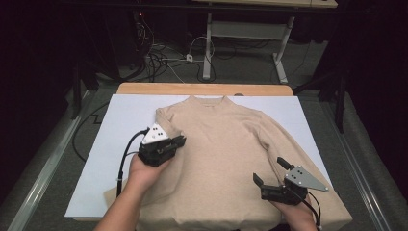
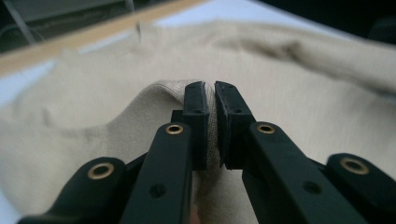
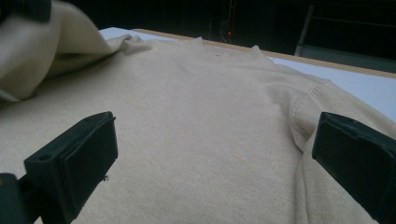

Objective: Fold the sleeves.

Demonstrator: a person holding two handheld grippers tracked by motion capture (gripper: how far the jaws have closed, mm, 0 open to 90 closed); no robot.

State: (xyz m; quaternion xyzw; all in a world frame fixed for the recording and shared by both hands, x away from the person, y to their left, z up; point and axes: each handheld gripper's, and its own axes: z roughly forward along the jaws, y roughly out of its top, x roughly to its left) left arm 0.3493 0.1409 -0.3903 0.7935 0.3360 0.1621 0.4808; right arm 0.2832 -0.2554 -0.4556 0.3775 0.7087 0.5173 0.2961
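Observation:
A beige sweater (image 1: 226, 144) lies flat on a white sheet (image 1: 120, 125), neck toward the far edge. My left gripper (image 1: 179, 140) is shut on a pinched fold of the sweater's left sleeve (image 2: 163, 93), lifted over the body of the garment; in the left gripper view the knit (image 2: 212, 140) is squeezed between the two black pads. My right gripper (image 1: 269, 171) hovers open over the sweater's lower right part near the right sleeve (image 1: 288, 144). In the right gripper view its pads (image 3: 84, 158) stand wide apart with only flat fabric (image 3: 201, 116) beyond them.
The white sheet covers a wooden table whose far edge (image 1: 204, 89) shows beyond the sweater's collar. Past the table stand a desk frame (image 1: 245, 33) and tangled cables (image 1: 163, 60) on the floor. The sweater's hem hangs over the near edge.

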